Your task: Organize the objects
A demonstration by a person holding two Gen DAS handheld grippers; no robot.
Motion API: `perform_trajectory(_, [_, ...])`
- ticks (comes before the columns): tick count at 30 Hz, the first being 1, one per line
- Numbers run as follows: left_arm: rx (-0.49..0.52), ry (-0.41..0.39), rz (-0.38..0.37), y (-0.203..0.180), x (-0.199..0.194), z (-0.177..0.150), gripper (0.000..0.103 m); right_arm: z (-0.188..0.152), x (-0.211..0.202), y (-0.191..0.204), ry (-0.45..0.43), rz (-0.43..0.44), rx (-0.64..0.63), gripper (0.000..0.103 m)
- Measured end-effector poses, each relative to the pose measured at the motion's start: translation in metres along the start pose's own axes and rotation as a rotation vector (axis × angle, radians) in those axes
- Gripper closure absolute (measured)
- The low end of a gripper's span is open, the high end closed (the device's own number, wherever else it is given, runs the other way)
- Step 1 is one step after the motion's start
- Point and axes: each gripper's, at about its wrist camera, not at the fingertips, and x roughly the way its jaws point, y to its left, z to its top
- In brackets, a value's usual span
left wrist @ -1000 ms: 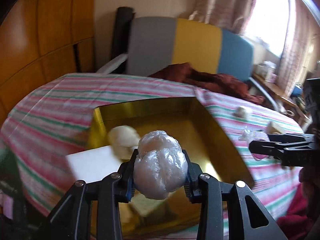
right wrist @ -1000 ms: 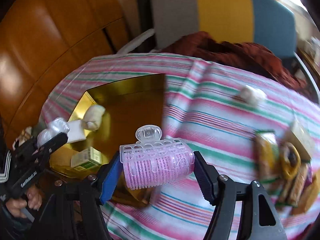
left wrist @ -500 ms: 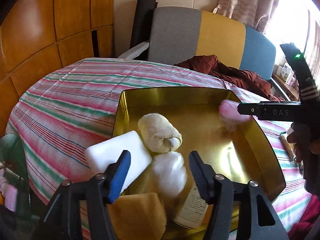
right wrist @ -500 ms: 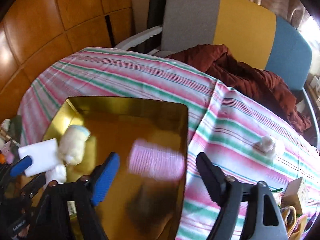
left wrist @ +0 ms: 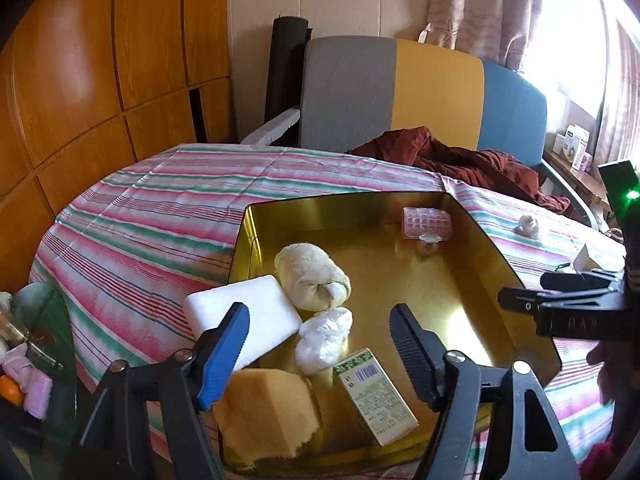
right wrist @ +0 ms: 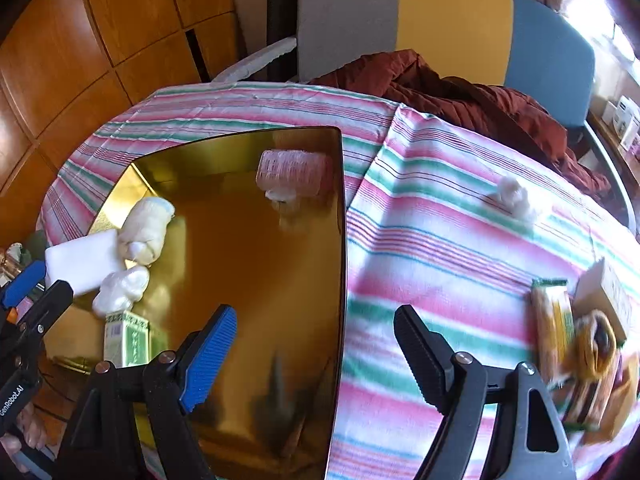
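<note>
A gold tray [left wrist: 460,300] [right wrist: 260,280] sits on the striped tablecloth. In it lie a rolled cream towel [left wrist: 310,276] [right wrist: 146,232], a white block [left wrist: 244,316], a yellow sponge [left wrist: 266,412], a green-printed box [left wrist: 374,396] and a white plastic ball [left wrist: 324,338] [right wrist: 122,290]. A pink hair roller [left wrist: 426,222] [right wrist: 294,174] rests at the tray's far corner. My left gripper [left wrist: 318,310] hovers over the tray's near end, its jaws opening, pads clear of the ball below. Over the tray's right rim, my right gripper [right wrist: 315,312] is open and holds nothing.
A white cotton ball [right wrist: 514,196] lies on the cloth to the right of the tray. Snack packets [right wrist: 556,332] and a small carton [right wrist: 608,292] crowd the right edge. A red-brown garment [right wrist: 460,96] drapes over the far side, by a tricolour chair [left wrist: 400,92].
The left gripper let go of the white plastic ball, which now lies in the tray. The right gripper released the pink roller, which came to rest at the far corner. Both jaws spread.
</note>
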Motion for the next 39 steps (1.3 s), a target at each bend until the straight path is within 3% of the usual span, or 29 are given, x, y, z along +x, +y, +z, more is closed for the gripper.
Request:
perform_trajectory(22, [-0.009, -0.045, 0.007, -0.008, -0.039, -0.012, 0.022, -0.046, -0.041, 0.018, -0.110, -0.054, 0.003, 0.019])
perform_trajectory(39, [0.069, -0.073, 0.021, -0.027, -0.051, -0.015, 0.021, -0.062, -0.054, -0.003, -0.142, -0.111, 0.050, 0.019])
